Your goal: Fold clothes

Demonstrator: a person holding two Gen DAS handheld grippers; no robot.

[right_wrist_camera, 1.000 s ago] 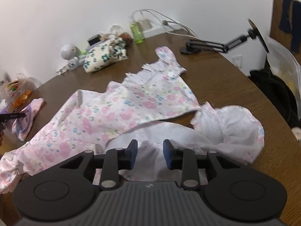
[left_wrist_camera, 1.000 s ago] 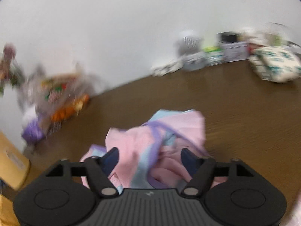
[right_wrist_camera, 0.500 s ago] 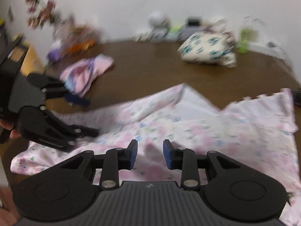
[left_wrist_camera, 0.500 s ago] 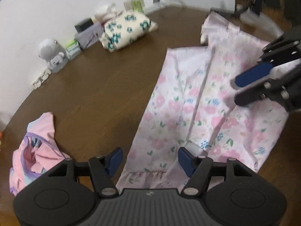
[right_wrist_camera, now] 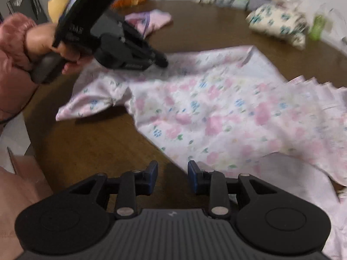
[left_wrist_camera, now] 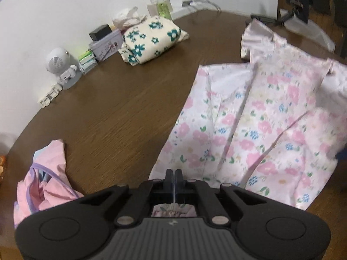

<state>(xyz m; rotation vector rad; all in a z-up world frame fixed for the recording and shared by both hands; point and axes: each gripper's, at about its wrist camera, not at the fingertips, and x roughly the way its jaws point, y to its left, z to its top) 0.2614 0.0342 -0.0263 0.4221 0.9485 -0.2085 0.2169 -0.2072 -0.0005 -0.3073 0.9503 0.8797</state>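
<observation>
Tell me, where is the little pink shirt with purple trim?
In the left wrist view, the pink shirt lies crumpled at the table's near-left edge, left of the floral dress.

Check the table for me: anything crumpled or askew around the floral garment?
Yes. The pink garment lies bunched near the table edge, unfolded. The floral garment is spread but creased, one sleeve skewed sideways.

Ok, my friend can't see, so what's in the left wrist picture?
The left gripper is shut on the near edge of a floral garment spread over the brown table. A crumpled pink garment lies to its left, and a folded flowery bundle sits by the wall.
</observation>
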